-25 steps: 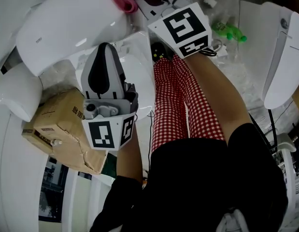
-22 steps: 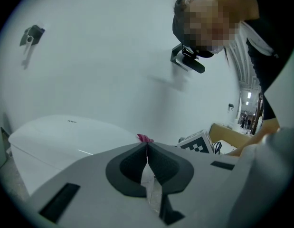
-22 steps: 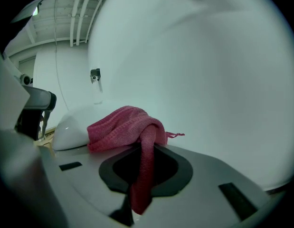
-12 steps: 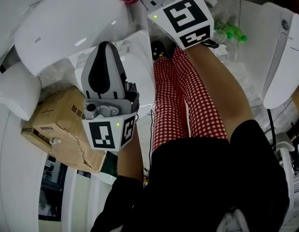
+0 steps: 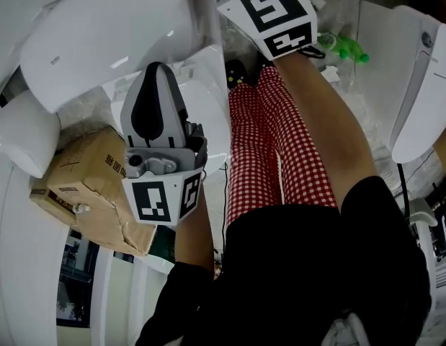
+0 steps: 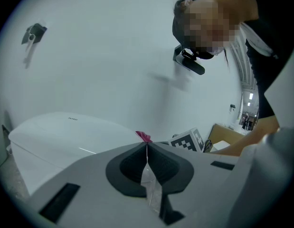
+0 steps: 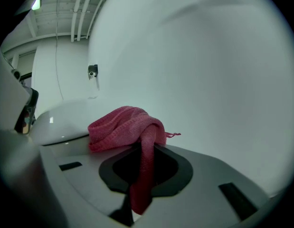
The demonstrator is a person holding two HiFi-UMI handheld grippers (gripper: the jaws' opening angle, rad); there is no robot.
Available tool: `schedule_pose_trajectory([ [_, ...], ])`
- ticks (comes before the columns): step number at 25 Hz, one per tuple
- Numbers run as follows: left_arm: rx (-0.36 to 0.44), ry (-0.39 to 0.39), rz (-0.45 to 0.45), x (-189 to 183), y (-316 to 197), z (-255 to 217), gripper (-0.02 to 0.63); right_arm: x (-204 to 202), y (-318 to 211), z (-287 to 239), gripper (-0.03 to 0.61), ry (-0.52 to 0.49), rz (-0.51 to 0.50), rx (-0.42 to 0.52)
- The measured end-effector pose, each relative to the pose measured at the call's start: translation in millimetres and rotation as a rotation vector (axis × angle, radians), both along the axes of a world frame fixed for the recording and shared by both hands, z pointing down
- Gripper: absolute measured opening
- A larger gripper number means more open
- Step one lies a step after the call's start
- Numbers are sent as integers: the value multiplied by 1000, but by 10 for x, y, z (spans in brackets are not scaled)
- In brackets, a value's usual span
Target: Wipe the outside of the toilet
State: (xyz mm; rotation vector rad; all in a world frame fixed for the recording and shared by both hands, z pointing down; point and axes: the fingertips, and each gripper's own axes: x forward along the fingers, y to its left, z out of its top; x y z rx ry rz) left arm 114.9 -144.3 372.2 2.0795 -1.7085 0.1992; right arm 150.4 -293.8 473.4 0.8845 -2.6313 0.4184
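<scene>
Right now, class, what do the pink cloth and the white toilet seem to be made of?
Cloth: knitted or woven textile, matte; ribbed texture and a loose thread show.
Toilet: probably glazed ceramic, possibly plastic; smooth, glossy white with bright highlights.

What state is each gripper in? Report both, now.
Left gripper: shut, jaws together, nothing held.
Right gripper: shut on the pink cloth, which bunches above the jaws.

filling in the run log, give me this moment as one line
right gripper: shut on pink cloth | left gripper: shut, empty | toilet: cloth up beside it, contact unclear
</scene>
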Motion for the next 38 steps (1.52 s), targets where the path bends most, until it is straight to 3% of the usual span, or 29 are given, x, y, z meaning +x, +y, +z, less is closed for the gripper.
schedule_pose_trajectory([
  [6, -7, -4, 0, -7, 15, 14, 11, 235, -120, 5, 55, -27, 84, 18],
  [13, -1, 0, 7, 54, 31, -5, 11, 681, 46, -199, 55, -142, 215, 77],
  [19, 11, -19, 46, 156, 82, -20, 11, 924, 451, -290, 55, -180, 200, 85],
  [27, 11, -7, 67, 266, 120, 13, 11, 1048, 1143, -6, 55, -240, 165, -41],
  [32, 8, -8, 79, 311, 149, 53, 11, 907, 1395, 125, 55, -321, 152, -118],
  [38, -14, -7, 67, 276, 205, 195, 11, 574, 1470, 177, 55, -350, 86, -125],
])
